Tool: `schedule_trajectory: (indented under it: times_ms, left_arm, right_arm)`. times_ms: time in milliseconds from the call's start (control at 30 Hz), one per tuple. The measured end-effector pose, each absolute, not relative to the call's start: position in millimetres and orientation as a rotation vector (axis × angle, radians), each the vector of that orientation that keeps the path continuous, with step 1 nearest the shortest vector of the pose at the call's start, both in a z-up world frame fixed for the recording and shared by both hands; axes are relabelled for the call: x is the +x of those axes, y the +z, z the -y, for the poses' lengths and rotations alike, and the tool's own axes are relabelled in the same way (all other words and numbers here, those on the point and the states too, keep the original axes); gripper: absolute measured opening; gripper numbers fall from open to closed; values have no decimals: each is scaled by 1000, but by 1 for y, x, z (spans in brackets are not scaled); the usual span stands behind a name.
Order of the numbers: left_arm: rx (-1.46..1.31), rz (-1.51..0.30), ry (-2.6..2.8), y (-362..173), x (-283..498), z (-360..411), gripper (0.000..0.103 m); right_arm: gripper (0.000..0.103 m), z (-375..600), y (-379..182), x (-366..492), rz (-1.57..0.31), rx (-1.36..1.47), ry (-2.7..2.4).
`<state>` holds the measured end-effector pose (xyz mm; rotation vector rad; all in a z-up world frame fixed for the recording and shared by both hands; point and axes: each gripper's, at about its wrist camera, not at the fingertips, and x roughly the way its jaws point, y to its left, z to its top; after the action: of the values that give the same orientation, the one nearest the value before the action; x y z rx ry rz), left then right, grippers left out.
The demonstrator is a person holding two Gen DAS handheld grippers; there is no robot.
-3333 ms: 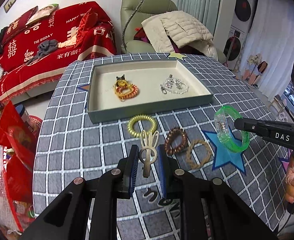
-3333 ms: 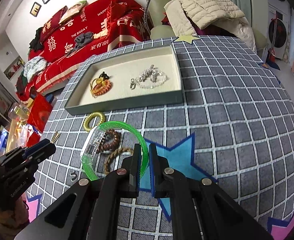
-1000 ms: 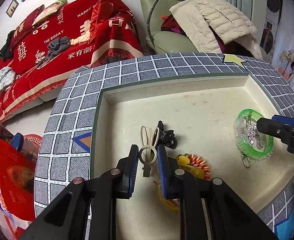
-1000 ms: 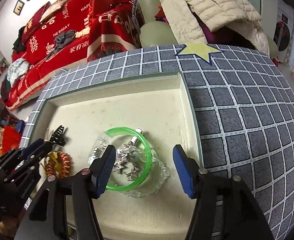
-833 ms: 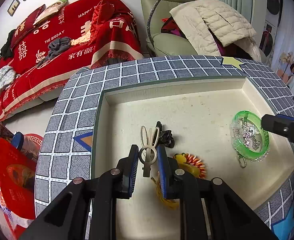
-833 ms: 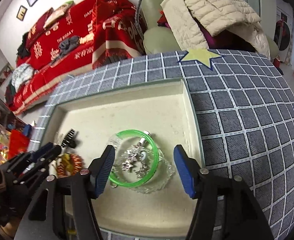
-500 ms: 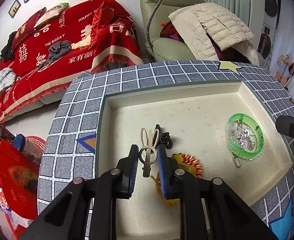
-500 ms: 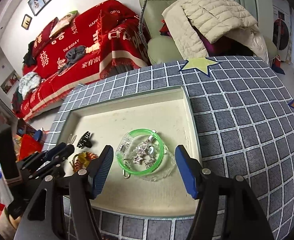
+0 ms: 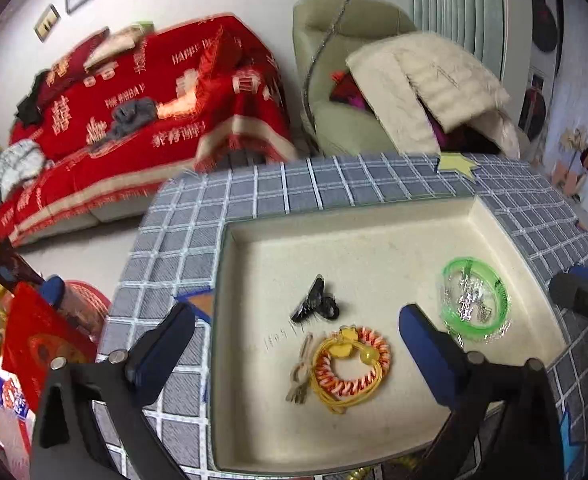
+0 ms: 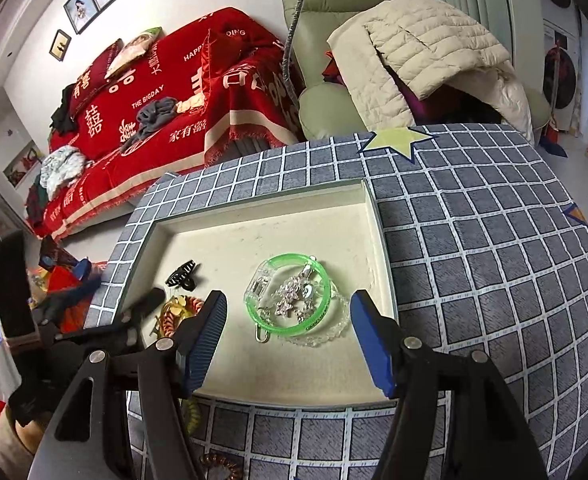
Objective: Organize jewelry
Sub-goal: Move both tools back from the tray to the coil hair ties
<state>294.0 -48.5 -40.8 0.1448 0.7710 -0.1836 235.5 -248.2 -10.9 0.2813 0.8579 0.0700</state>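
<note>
A shallow cream tray [image 9: 346, 236] [image 10: 254, 220] sits on the checked table. In it lie a beige bunny hair clip [image 9: 301, 372], an orange and yellow coil band [image 9: 352, 368] [image 10: 178, 312], a black claw clip [image 9: 314, 306] [image 10: 182, 274], and a green bangle [image 9: 474, 298] [image 10: 288, 294] over a silver and clear bracelet [image 10: 298, 292]. My left gripper [image 9: 294, 356] is open and empty above the bunny clip. My right gripper [image 10: 288, 342] is open and empty, just near of the bangle.
A yellow coil tie [image 10: 192, 414] and a brown coil tie [image 10: 220, 466] lie on the table [image 10: 474, 280] near the tray's front edge. A red-covered sofa [image 10: 166, 92] and a green armchair [image 10: 334, 40] stand behind the table. Red bags [image 9: 42, 344] sit at the left.
My left gripper has opened and let go of the bunny clip, which now lies in the tray beside the coil band. My right gripper has drawn back from the bangle.
</note>
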Motion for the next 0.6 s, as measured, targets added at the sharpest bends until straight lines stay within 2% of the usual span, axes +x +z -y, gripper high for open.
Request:
schedule_trajectory:
  times_ms: [233,267,300,333,500,600]
  left_arm:
    - [170,-771,-180,-31,287,50,103]
    - [169,-774,-182,-32,286,50,103]
    - [167,-776,-183,-32,284,51,103]
    - [165,-777,-183,-32,282,51,103]
    - [156,-782,-185,-29,273,49,103]
    - [152,-776,-186,-26,264,46,103]
  right_arm:
    - [70,249,-8,224,-851,299,109]
    - [73,249,-7,222,-845,302,116]
    - [83,249,-5,219,-835,305,123]
    - [87,249,-2,214,-812,309,127]
    - [103,250,11,190,-703,316,126]
    - [103,251,14,179,-690,327,140]
